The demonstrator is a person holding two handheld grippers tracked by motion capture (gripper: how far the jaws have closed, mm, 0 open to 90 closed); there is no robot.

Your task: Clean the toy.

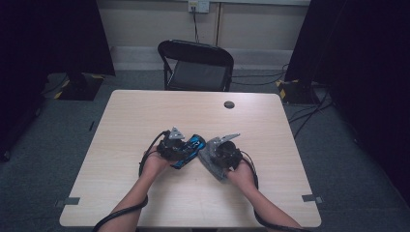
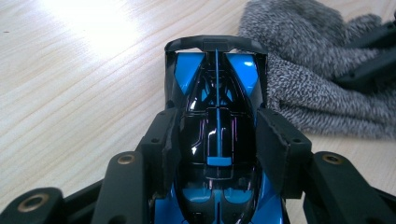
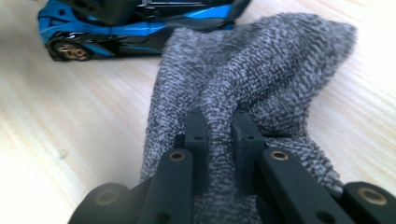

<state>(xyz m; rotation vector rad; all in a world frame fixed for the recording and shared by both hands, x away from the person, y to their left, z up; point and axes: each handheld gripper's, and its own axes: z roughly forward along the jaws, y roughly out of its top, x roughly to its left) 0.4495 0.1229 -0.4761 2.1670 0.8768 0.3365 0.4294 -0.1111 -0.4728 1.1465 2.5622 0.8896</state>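
The left gripper [image 2: 217, 140] clamps the blue toy car [image 2: 217, 93] by its sides, while the right gripper [image 3: 219, 130] pinches a fold of grey cloth [image 3: 261, 60] whose weave shows up close in its own view.

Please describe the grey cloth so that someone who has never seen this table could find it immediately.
On the pale wooden table, look near the middle, beside the blue and black toy car. The grey cloth lies at the car's right, pinched in the right hand-held gripper. It is the soft, speckled, knitted-looking thing.

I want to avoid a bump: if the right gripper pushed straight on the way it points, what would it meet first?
Probably the blue toy car. The right gripper, shut on the grey cloth, points toward it, just beyond the cloth; depth is unclear.
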